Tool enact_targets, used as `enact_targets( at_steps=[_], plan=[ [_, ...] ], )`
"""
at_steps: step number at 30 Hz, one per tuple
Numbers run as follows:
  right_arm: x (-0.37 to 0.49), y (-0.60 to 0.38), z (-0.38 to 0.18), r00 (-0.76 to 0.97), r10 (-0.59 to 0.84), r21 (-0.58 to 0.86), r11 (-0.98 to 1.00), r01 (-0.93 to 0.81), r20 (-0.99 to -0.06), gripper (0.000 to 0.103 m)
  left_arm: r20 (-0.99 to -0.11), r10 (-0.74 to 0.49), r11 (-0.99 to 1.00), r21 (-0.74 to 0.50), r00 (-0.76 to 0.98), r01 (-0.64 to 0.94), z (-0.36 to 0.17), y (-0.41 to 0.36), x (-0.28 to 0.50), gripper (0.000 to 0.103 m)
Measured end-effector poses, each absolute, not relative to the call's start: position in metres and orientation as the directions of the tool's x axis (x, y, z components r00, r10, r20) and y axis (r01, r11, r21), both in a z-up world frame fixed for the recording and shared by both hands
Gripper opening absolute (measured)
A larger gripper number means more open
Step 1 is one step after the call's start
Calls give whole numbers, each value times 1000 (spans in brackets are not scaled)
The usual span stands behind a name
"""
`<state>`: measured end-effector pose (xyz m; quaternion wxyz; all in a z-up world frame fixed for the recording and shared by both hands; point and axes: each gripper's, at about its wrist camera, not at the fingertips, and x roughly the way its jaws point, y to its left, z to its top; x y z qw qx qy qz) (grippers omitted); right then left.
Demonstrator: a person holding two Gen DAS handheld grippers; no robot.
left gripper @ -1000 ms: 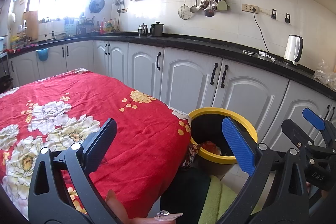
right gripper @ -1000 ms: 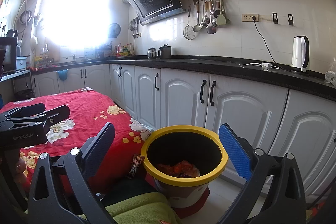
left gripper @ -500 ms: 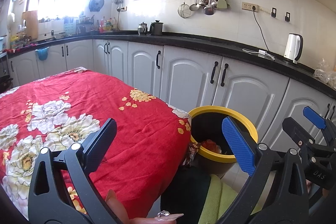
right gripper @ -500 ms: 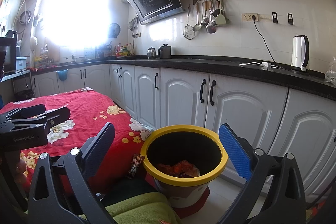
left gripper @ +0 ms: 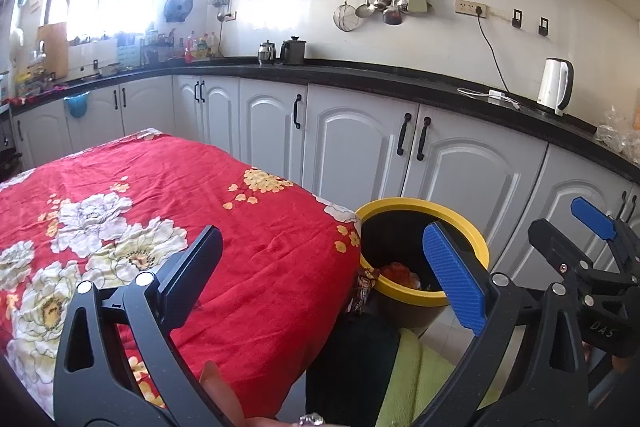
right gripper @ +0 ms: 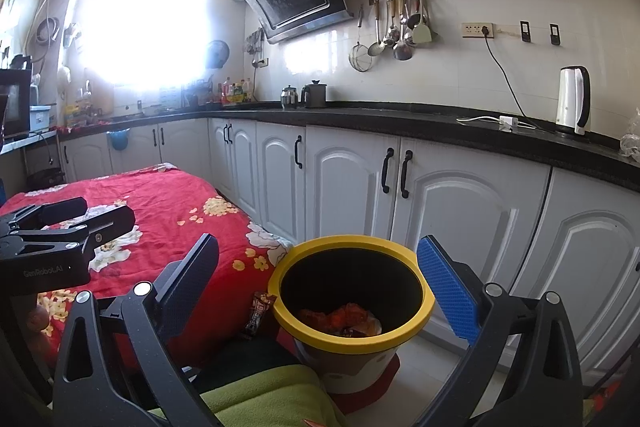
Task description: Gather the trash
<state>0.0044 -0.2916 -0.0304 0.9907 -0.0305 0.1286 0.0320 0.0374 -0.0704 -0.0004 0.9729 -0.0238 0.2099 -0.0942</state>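
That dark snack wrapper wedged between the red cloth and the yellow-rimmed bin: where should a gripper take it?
Judging by its pose, grip the upper end of the snack wrapper, coming from above. It stands roughly upright in the narrow gap between the tablecloth and the bin, so only its top looks reachable; the right gripper is open and nearest.

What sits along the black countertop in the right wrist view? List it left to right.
Cluster of colourful bottles → small steel teapot → dark lidded pot → white charger plug with cable → white electric kettle.
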Motion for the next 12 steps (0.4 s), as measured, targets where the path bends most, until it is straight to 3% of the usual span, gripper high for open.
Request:
enact_targets(
  at_steps=[6, 12],
  plan=[
    [34, -255, -17, 924, 188, -13, 979, -203, -332, 97, -501, -94, 987, -163, 860, 13, 2, -9, 52, 92],
    [71, -106, -6, 721, 510, -17, 811, -585, -470, 97, -565, 291, 913, -76, 772, -401, -1, 132, 48, 92]
  ],
)
